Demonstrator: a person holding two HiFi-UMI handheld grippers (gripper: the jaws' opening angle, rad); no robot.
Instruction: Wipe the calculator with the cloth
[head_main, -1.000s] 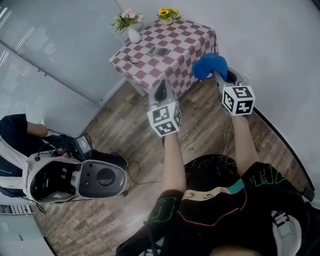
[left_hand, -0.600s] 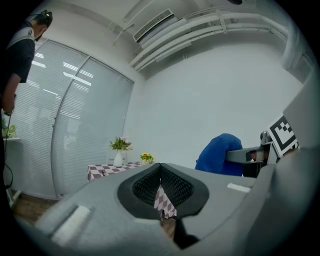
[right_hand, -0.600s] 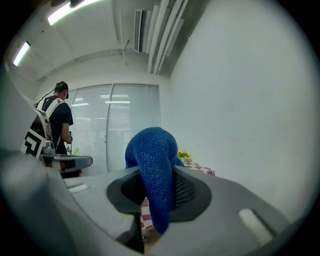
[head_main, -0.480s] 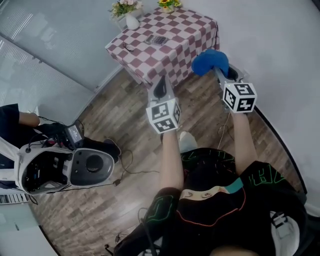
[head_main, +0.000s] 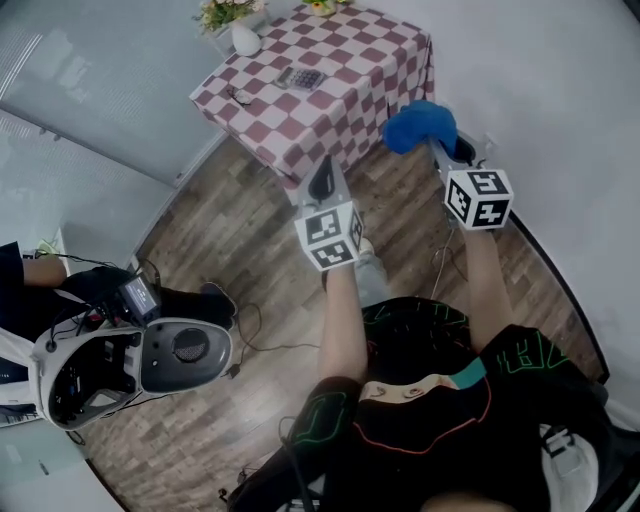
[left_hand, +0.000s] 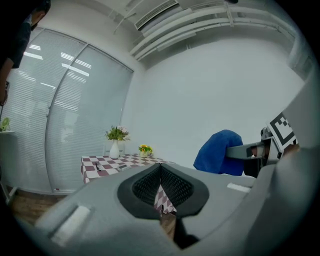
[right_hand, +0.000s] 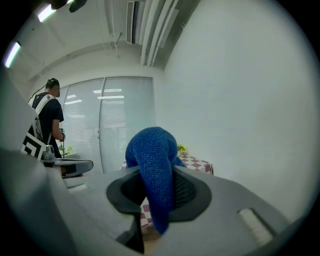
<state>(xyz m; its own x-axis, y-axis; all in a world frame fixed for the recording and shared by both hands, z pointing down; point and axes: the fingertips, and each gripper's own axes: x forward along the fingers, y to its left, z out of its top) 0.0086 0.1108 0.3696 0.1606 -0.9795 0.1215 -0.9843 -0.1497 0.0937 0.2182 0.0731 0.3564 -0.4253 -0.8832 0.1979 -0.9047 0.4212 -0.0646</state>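
Desk (head_main: 352, 62) with the calculator (head_main: 300, 77) has drawn nearer, wiping unstarted: right tongs (head_main: 436, 148) pinch the cloth (head_main: 420, 125), left tongs (head_main: 322, 175) closed empty, short of the desk.

Bright, even light from ceiling lamps (right_hand: 47, 13); soft shadows; fisheye bending, dark vignetted corners.

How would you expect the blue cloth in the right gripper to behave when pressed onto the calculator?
Probably floppy: the cloth droops over and below the right gripper rather than holding shape. Likely light, since one pinch carries it. Its coarse weave suggests drag rather than slip on the calculator.
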